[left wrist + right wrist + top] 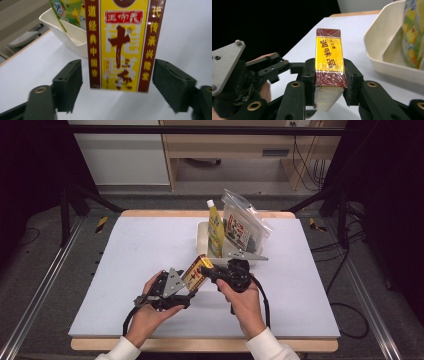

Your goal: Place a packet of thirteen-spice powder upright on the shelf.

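Note:
A yellow and maroon box [196, 272] wrapped in clear film hangs above the white mat between both grippers. My right gripper [209, 270] is shut on it: in the right gripper view the box [329, 57] stands end-on and both pads press its narrow sides at the gripper [329, 76]. My left gripper [189, 290] is open around the box's lower end. In the left gripper view the box [120, 47] shows its printed face, and a gap is visible on each side between it and the pads [68, 80].
A white tray [202, 237] stands just behind the box, holding an upright yellow pouch [215, 227] and a clear zip bag [242, 225] of packets. The tray's rim [384, 57] lies close on the right in the right gripper view. A white mat [125, 270] covers the table.

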A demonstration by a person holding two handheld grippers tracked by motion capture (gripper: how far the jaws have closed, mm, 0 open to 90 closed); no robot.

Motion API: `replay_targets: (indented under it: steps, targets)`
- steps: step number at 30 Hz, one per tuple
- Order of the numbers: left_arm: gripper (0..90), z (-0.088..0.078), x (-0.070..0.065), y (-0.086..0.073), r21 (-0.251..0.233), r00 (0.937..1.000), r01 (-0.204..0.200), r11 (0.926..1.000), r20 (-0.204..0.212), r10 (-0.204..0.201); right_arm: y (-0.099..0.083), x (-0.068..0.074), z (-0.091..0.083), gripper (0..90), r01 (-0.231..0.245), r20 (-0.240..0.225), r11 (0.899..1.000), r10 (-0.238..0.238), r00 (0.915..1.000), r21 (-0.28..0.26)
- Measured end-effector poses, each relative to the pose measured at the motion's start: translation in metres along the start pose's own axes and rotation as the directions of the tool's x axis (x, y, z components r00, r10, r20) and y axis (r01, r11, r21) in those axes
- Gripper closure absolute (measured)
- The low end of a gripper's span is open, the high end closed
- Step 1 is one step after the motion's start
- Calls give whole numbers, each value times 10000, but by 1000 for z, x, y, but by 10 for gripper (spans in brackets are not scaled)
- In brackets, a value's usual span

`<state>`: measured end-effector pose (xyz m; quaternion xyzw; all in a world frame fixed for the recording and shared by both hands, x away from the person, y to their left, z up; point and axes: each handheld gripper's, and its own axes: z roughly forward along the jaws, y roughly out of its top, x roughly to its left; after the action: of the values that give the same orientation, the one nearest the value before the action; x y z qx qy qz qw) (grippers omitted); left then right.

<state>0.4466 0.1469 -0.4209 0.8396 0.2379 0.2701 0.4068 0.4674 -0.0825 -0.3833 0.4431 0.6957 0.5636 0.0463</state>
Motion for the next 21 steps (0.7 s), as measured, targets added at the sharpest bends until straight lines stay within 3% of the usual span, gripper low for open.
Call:
replay_targets:
  steps: [4,10,12,17,21]
  targets:
    - [176,-9,7,-9,140,9995,289,9995,-84,-288,3,2,1,679,453,689,9985,-431,9967,-314]
    - [149,-32,21,-35,642,9973,563,9963,-516,-530,8,2,0,679,735,1454,9932,-599,9876,-899]
    - [132,-41,27,-46,730,9941,884,9934,-700,-833,12,0,1,679,761,1699,9913,-571,9838,-1073]
    - [102,-59,45,-70,947,9782,1774,9796,-1257,-1650,18,-7,3,678,648,1919,9882,-373,9807,-1389]
    - [95,-68,55,-83,849,9660,2205,9717,-1565,-2056,24,-12,4,679,509,2133,9860,-161,9769,-1587]
